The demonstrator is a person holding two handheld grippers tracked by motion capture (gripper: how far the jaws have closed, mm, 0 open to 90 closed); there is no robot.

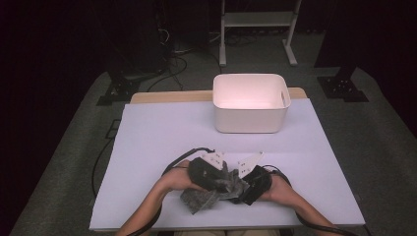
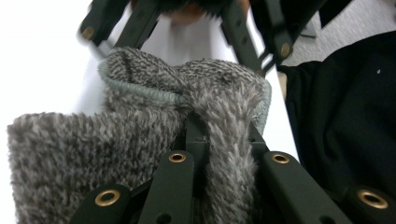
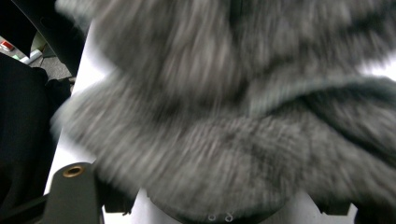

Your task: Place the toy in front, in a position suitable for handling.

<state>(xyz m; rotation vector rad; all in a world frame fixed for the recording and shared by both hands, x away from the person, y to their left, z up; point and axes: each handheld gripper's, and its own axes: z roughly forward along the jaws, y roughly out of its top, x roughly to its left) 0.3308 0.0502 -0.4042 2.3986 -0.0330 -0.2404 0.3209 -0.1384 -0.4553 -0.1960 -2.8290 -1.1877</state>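
While both hands work close together at the near edge of the white table (image 1: 162, 132), a fuzzy grey cloth (image 1: 209, 194) hangs bunched between the two tools, well short of the white bin (image 1: 250, 103) that stands at the far side of the table. The left gripper (image 1: 223, 179) sits on the near-left of the bin, and its jaws are pinched together on a fold of the cloth; in the left gripper view the grey pile (image 2: 140, 135) wraps over and between the black jaws, with a ribbed hem running across the upper part of the fold. The right gripper (image 1: 242, 189) is just beside the left one, on the near side of the bin and slightly to its right in the high view. Its jaws stand wide, and in the right gripper view the cloth (image 3: 224, 121) lies blurred across them, so I cannot tell whether they press on it. A loose corner of the cloth droops onto the table nearer to the person than either tool. Black cables trail from both grippers back past the forearms. The bin itself glows pale pink inside.
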